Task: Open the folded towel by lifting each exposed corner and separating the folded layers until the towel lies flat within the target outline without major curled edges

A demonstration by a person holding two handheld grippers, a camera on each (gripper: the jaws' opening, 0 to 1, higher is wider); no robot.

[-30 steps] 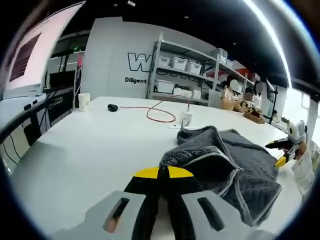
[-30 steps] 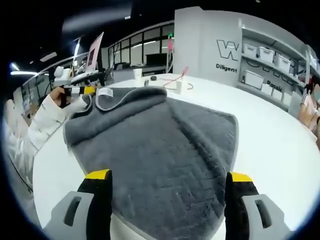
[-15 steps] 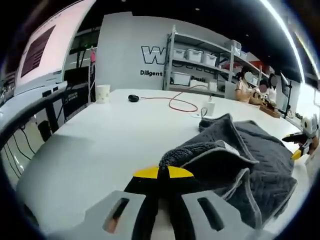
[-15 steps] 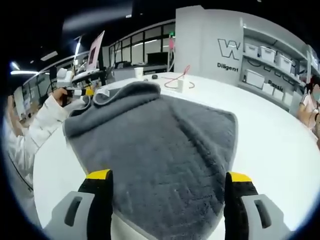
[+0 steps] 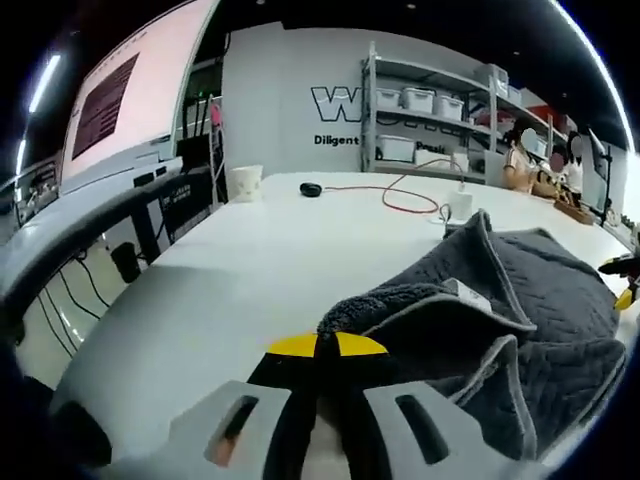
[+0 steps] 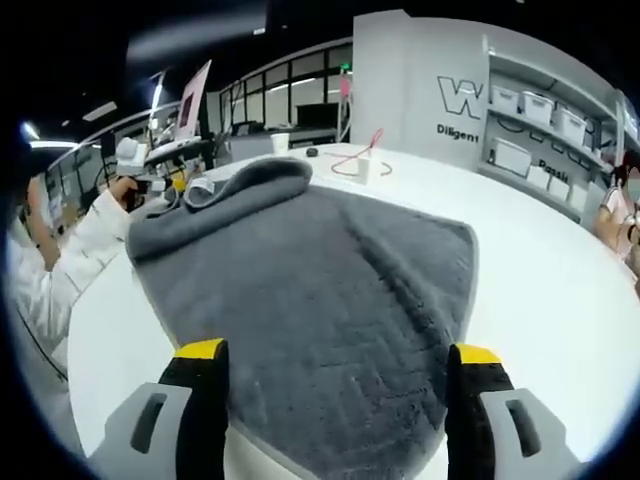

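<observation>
- Since a second ago the left gripper point(image 5: 318, 352) kept pulling the grey towel point(image 6: 330, 300) corner, jaws clamped on it, lower centre.
- Right gripper point(image 6: 335, 385) sat wide apart, towel filling mid-frame on the white table point(image 6: 540, 250).

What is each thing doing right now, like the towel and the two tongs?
towel: partly unfolded, one edge still rolled over and held up
left tongs: shut on a towel corner
right tongs: open, jaws either side of the towel's near edge
red cable: lying loose on the table
paper cup: standing upright
</observation>
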